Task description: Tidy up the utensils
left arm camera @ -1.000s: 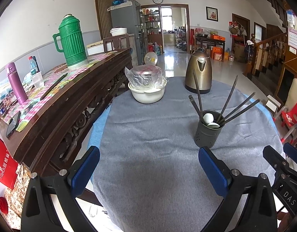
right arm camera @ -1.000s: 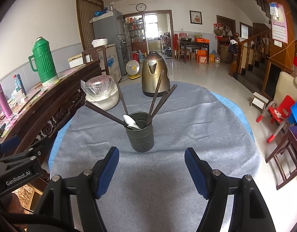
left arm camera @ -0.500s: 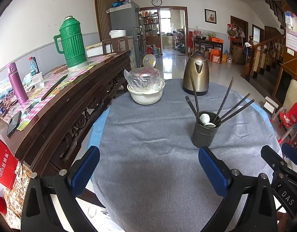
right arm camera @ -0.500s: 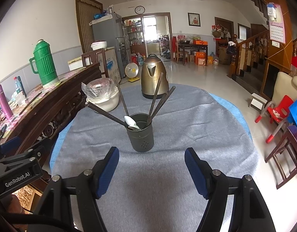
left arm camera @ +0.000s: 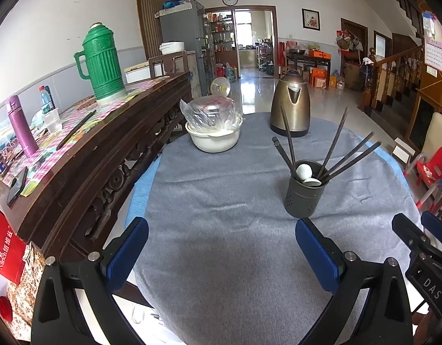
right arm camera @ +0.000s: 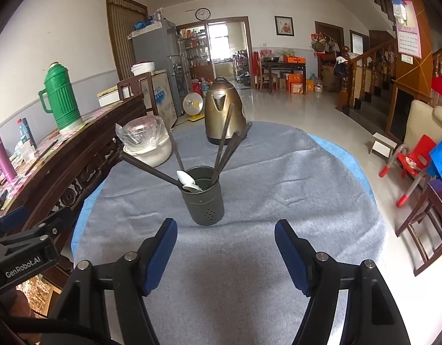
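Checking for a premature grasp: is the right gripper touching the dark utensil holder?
Apart. In the right wrist view, the right gripper stands open, with bare grey cloth showing between its fingertips and the utensil holder.

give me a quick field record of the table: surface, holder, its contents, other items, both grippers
surface: round table under a grey cloth
holder: dark perforated cup, upright, ahead of the right gripper
contents: dark chopsticks fanned outward, white spoons inside
other items: white bowl with a plastic-wrapped dish on it, bronze kettle, both behind the cup
left gripper: open, holding nothing
right gripper: open, holding nothing
loose utensils on the cloth: none visible
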The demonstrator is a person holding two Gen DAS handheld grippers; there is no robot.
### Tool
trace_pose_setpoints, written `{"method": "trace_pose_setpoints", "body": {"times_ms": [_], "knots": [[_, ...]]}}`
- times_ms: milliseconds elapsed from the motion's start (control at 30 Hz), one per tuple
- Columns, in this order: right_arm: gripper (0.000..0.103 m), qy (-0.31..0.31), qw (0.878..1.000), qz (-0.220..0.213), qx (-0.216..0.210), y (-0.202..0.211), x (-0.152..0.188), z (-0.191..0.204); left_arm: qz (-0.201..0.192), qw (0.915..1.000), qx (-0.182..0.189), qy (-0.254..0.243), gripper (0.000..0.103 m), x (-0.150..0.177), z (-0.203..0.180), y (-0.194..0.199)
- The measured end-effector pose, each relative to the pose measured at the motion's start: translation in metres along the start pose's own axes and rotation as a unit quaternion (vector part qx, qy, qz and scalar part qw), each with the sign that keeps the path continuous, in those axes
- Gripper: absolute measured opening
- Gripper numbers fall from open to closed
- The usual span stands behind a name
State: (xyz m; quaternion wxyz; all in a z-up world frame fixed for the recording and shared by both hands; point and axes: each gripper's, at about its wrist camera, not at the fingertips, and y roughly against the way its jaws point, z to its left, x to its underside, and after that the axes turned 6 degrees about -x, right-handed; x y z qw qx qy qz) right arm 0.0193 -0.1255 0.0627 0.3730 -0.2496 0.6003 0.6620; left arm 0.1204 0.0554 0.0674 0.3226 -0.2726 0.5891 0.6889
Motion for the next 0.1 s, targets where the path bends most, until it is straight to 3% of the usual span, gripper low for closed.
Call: {"method": "trace_pose_setpoints", "body": {"times_ms": [100], "knots": [[0.074, -0.001, 1.000, 0.004, 0.004, -0.014, 0.001, -0.009, -0.001, 1.0000, 0.008, -0.002, 0.102, 0.004, -0.004, -0.019]]}}
